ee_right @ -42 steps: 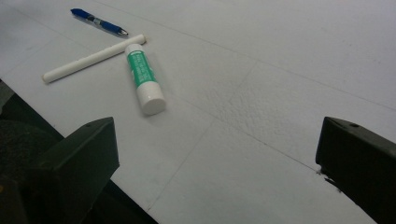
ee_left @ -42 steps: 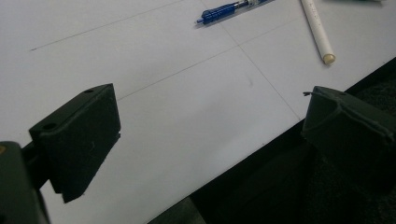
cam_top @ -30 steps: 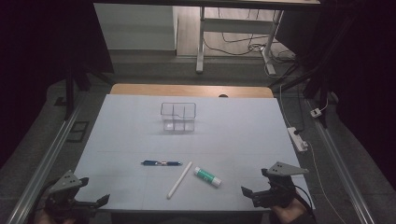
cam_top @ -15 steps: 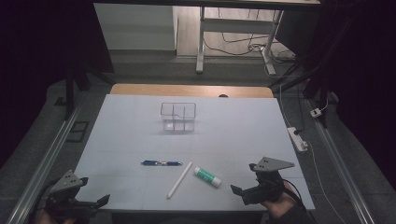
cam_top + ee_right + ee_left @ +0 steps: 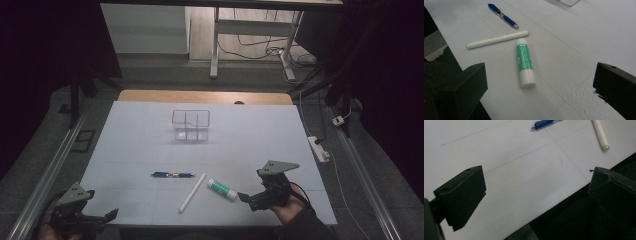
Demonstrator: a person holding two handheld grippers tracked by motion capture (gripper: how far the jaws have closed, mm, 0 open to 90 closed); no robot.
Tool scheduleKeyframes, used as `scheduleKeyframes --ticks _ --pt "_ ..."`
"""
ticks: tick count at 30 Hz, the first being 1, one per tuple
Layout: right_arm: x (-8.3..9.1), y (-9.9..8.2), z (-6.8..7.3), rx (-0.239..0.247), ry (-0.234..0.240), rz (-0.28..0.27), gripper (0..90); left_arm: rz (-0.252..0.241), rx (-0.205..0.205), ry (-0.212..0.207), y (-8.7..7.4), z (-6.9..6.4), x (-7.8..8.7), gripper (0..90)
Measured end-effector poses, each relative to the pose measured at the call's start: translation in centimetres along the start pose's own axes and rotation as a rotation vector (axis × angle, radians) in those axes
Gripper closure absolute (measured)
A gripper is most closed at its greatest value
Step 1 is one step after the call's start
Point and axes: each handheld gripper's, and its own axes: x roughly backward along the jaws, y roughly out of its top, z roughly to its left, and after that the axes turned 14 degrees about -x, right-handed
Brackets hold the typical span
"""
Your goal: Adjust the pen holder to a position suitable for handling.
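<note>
A green and white glue stick [image 5: 222, 189] [image 5: 525, 62] lies on the white table [image 5: 250, 130], near its front edge. Left of it lie a white pen [image 5: 193, 192] [image 5: 496, 39] [image 5: 600, 134] and a blue pen [image 5: 173, 174] [image 5: 503, 15] [image 5: 543, 123]. My right gripper [image 5: 248, 198] [image 5: 539, 92] is open, low over the table, just right of the glue stick with its jaws pointing at it. My left gripper [image 5: 107, 216] [image 5: 536, 192] is open at the front left corner, over the table's edge, with nothing between its jaws.
A clear plastic box with compartments [image 5: 191, 125] stands at the middle of the table's far half. A power strip [image 5: 318, 148] lies beside the table's right edge. Metal rails run along both sides.
My right gripper has moved left and forward from the front right corner to just beside the glue stick. The left gripper has stayed put.
</note>
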Motion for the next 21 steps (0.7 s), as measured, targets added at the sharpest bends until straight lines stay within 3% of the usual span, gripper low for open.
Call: scheduleKeyframes --ticks 6,14,21 --pt "-0.8 0.8 0.2 0.013 0.014 -0.003 0.0 0.001 0.006 -0.011 0.0 0.1 -0.1 1.4" --pt "-2.3 2.4 0.6 0.065 0.035 0.006 0.0 0.006 -0.001 -0.013 0.0 0.1 -0.1 1.4" --pt "-3.4 3.4 0.5 0.055 0.058 0.018 0.0 0.011 -0.008 -0.011 0.1 0.0 -0.2 1.8"
